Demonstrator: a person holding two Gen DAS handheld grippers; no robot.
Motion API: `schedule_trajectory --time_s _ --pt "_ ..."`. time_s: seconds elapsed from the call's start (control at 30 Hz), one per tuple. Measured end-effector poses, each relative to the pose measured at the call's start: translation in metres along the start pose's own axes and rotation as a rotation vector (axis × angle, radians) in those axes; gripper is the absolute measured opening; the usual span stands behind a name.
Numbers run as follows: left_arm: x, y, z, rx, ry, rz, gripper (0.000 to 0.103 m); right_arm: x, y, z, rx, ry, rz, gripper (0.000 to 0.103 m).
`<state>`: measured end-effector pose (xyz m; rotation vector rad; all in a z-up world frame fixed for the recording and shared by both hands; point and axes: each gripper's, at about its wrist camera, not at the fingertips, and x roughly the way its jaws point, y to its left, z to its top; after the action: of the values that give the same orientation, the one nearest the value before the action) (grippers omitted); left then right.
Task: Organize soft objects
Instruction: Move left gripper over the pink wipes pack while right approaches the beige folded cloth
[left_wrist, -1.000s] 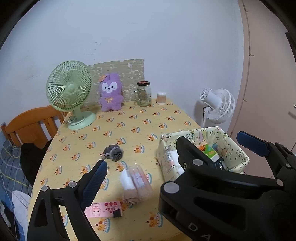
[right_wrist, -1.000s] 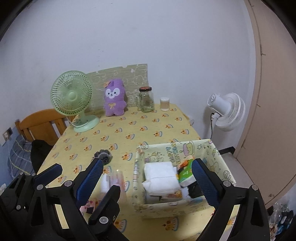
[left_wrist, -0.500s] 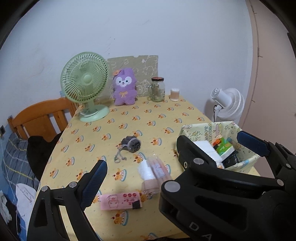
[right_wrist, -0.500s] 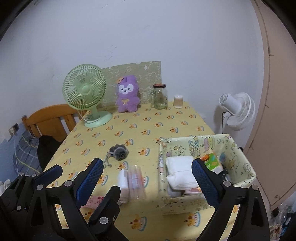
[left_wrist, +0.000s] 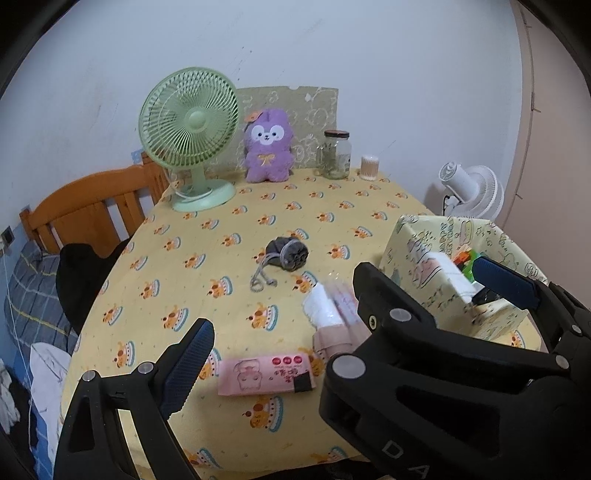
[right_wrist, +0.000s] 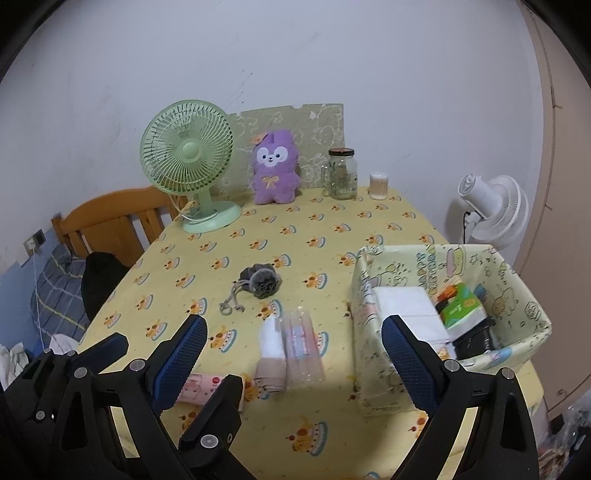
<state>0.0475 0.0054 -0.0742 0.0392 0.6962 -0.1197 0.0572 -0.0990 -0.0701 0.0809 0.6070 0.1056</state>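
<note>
My left gripper (left_wrist: 295, 332) is open and empty above the table's near edge; only its left finger (left_wrist: 188, 354) shows, because the right gripper's black body covers the other. A pink tissue pack (left_wrist: 264, 374) lies just beyond it. Next to the pack is a clear bag of rolled white and beige cloth (left_wrist: 332, 314). A grey drawstring pouch (left_wrist: 288, 253) sits mid-table and a purple plush (left_wrist: 267, 147) stands at the back. My right gripper (right_wrist: 293, 343) is open and empty over the cloth bag (right_wrist: 291, 350), left of the printed fabric basket (right_wrist: 369, 332).
The basket holds a white tissue pack (right_wrist: 410, 310), a green packet (right_wrist: 461, 306) and something black. At the back stand a green desk fan (left_wrist: 192, 136), a glass jar (left_wrist: 336, 155) and a cotton-swab cup (left_wrist: 369, 168). A wooden chair (left_wrist: 88, 210) stands left, a white fan (right_wrist: 491, 206) right.
Both grippers have drawn back toward the near edge and shifted left, so the table items sit further right in view. Both stayed open. Nothing on the table moved.
</note>
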Motion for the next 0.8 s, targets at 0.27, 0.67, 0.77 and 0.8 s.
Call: schedule_trajectory --time_s 0.27,0.67,0.77,0.8 --pt "0.015 0.021 -0.019 -0.050 0.055 -0.005 0.095 0.018 0.017 -0.017 -0.022 0.032 0.030 0.088" --pt "0.044 0.033 -0.048 -0.107 0.151 -0.023 0.093 0.052 0.028 -0.044 -0.048 0.121 0.062 0.075" --pt "0.050 0.033 -0.053 -0.116 0.173 -0.025 0.093 0.058 0.028 -0.049 -0.054 0.138 0.067 0.075" --pt "0.051 0.033 -0.055 -0.118 0.180 -0.027 0.093 0.060 0.028 -0.050 -0.055 0.144 0.067 0.074"
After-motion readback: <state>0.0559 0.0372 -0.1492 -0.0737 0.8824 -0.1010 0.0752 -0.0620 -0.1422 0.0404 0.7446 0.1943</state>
